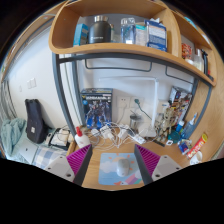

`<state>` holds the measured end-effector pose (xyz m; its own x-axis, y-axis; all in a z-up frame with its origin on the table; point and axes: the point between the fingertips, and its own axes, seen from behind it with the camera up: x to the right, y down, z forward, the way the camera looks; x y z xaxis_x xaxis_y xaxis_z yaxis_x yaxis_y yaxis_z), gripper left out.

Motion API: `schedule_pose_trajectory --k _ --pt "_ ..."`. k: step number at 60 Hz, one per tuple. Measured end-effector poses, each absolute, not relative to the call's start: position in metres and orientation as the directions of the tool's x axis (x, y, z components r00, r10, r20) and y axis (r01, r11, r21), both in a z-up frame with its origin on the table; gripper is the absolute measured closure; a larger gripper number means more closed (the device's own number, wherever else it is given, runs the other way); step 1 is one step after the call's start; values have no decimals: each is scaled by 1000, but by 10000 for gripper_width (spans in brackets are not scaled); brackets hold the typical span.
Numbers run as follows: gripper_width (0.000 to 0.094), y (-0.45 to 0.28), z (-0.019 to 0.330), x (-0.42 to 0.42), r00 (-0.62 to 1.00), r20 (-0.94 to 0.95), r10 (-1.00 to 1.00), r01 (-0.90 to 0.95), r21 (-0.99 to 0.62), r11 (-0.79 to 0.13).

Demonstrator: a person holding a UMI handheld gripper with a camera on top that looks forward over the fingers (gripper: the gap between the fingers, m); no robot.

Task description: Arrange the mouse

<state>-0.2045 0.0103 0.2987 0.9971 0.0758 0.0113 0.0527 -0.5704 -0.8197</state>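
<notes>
One mouse (pixel 123 169), white, sits on a blue mat (pixel 112 166) betw the fingers, gaps both sides. Gripper (pixel 113 160) spread wide, pads (pixel 80 160) clear of it. Desk (pixel 95 180) under mat; box (pixel 96 108) w/ robot art beyond, shelf (pixel 120 48) above.

We hold our tongs (pixel 114 160) open and level, the two magenta pads (pixel 80 159) spread well apart, with nothing gripped between the fingers.
</notes>
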Motion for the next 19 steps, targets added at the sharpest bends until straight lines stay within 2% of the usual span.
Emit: schedule_pose_trajectory --k 19 --pt "97 -11 311 -204 998 2 66 38 -832 -554"
